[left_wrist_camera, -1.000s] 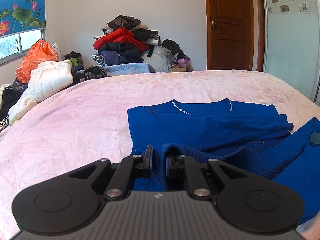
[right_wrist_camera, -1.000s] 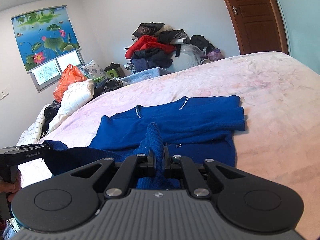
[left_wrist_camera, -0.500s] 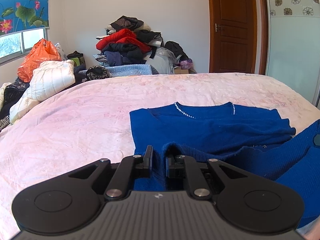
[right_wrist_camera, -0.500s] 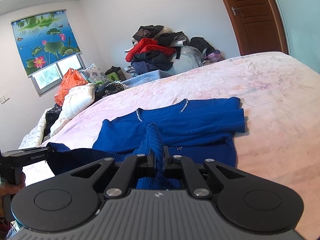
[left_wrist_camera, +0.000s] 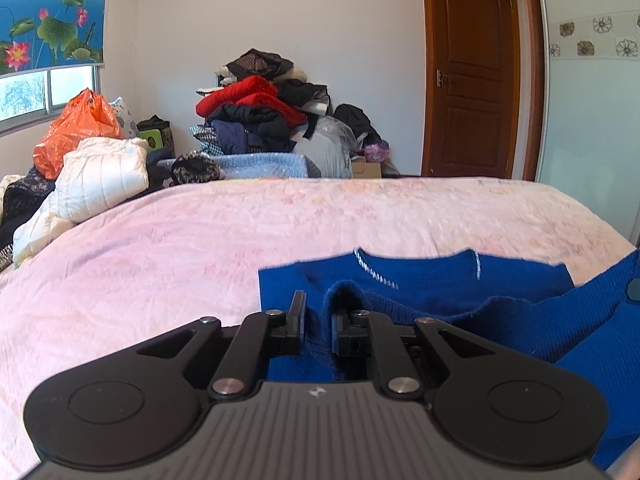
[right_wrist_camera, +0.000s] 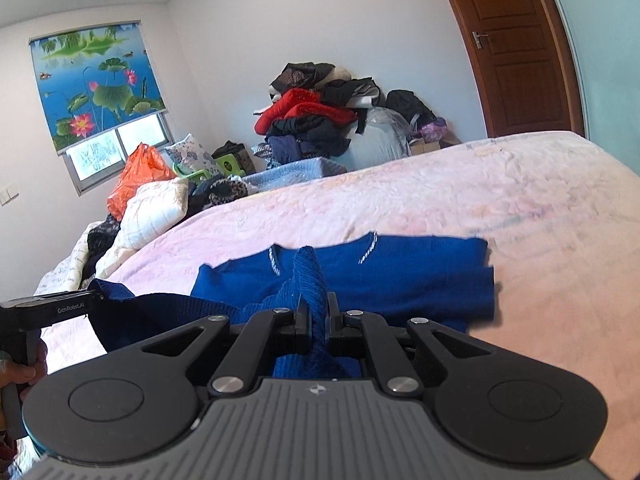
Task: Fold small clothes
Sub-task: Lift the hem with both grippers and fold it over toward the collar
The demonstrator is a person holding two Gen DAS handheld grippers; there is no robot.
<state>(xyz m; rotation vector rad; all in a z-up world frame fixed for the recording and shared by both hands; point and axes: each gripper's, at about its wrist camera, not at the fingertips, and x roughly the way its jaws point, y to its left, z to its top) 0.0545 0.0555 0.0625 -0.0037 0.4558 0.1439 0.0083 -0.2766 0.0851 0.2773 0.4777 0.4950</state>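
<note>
One blue knit sweater on the pink bedspread, neckline with a sparkly trim on the far side, flat part lying on the bed near the camera. Two grippers, each clamped on the sweater's near edge. Left gripper: jaws pressed nearly together, pinching a fold of the blue knit that bunches up between the fingers. Right gripper: same, jaws squeezed on a ridge of knit standing up between them. Lifted hem hangs between the two grippers, raised off the bed; the far half stays flat. In the right wrist view the left gripper shows at the left edge, blue fabric in its tip, with one hand on its handle.

Background count: one clothes pile against the far wall, red garment on top-middle; one orange plastic bag; one white quilted jacket at the bed's left side; one light blue folded blanket; one brown wooden door, shut; one lotus-print roller blind over one window. Bed surface right of the sweater is bare.
</note>
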